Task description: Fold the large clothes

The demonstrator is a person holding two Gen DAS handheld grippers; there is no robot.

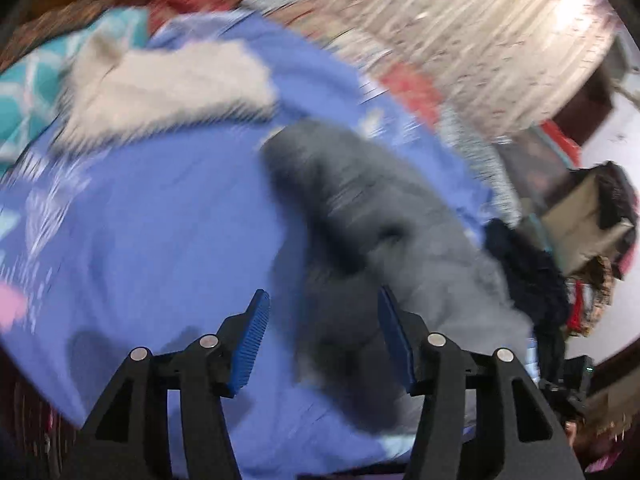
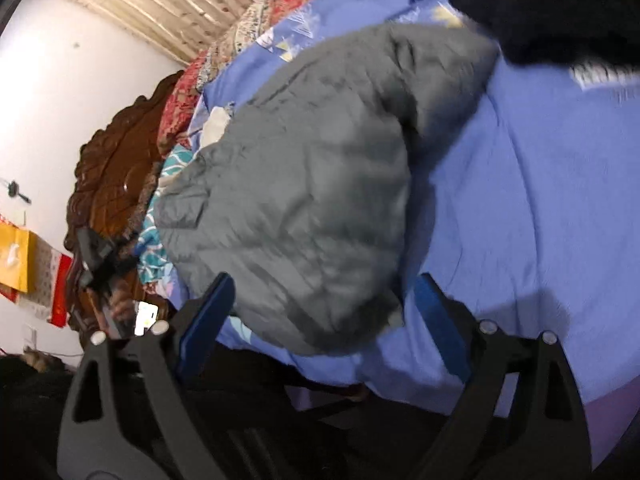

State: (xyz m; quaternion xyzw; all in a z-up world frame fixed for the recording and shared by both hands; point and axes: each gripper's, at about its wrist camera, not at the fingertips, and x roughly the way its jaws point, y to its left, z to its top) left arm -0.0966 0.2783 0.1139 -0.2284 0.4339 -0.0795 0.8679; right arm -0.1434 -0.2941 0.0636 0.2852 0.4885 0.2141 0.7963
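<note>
The left gripper [image 1: 322, 340] has its 2 ribbed blue fingers [image 1: 252, 344] spread apart, grasping nothing, poised over the bed. The right gripper [image 2: 324, 320] is likewise released, its smooth blue fingers [image 2: 440, 324] either side of the hem of a grey jacket [image 2: 304, 200]. That jacket, soft, puffy and wrinkled, lies bunched in a rounded heap on the blue sheet [image 2: 540, 200] near the bed's front edge. A fuzzy black garment [image 2: 552, 8] sits at the jacket's far end. A cream fleece piece [image 1: 168, 88] lies further back by a teal patterned cloth [image 1: 24, 92]. A carved brown wooden headboard [image 2: 116, 184] stands at the bed's end.
</note>
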